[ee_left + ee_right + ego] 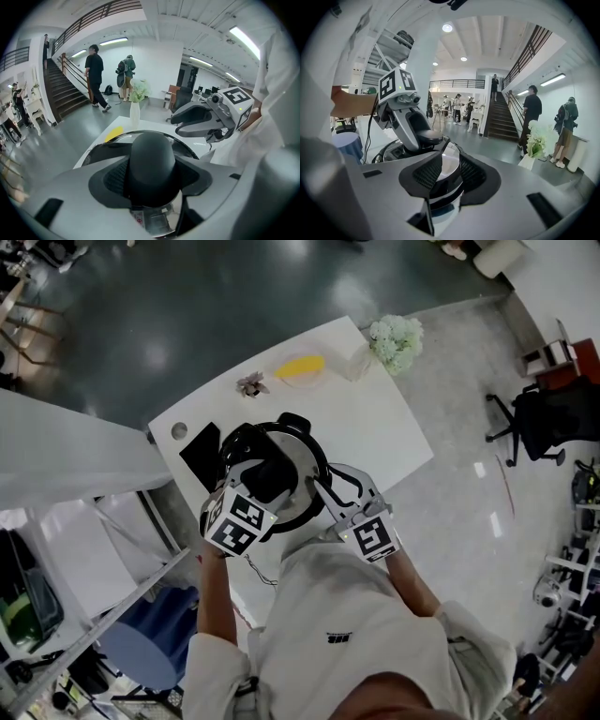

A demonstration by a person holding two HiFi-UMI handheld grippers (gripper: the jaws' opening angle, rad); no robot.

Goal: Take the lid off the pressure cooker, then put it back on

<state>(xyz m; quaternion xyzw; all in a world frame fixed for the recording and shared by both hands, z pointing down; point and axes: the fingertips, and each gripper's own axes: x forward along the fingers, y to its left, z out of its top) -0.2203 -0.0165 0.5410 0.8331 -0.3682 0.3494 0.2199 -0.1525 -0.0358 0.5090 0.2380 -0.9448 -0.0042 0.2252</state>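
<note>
On the white table top (394, 427), head view: pressure cooker (322, 457), round and black-rimmed, close to the table's near edge. Resting on it, lid (298, 457), polished steel, mirror-bright. Over the lid's centre, left gripper (265, 480), grey plastic with a black-and-white marker cube. At the cooker's near right rim, right gripper (328, 493), same make. Just beside the cooker, flat black slab (200, 454), matte. Further back, yellow patch (300, 367). At the far corner, white flower bunch (396, 338).

Left gripper view: knob (152, 150), smooth matte black dome, clasped between two ribbed black pads (117, 176). Jaws partly spread, pressed on both flanks of the dome. Below the knob, a strip of steel lid with a printed label, not legible. Not visible from the head view: the grip itself, and the slim white vase (135, 117) under the flowers.

Right gripper view: jaws drawn to a narrow slot on the cooker's near edge, with a dark band and a bright band filling the slot from pad to pad. Beyond, the lid's shining curve, and the left gripper on the knob, seen side-on as a low disc. Shown only at this level: staircase (501, 119) and standing people behind.
</note>
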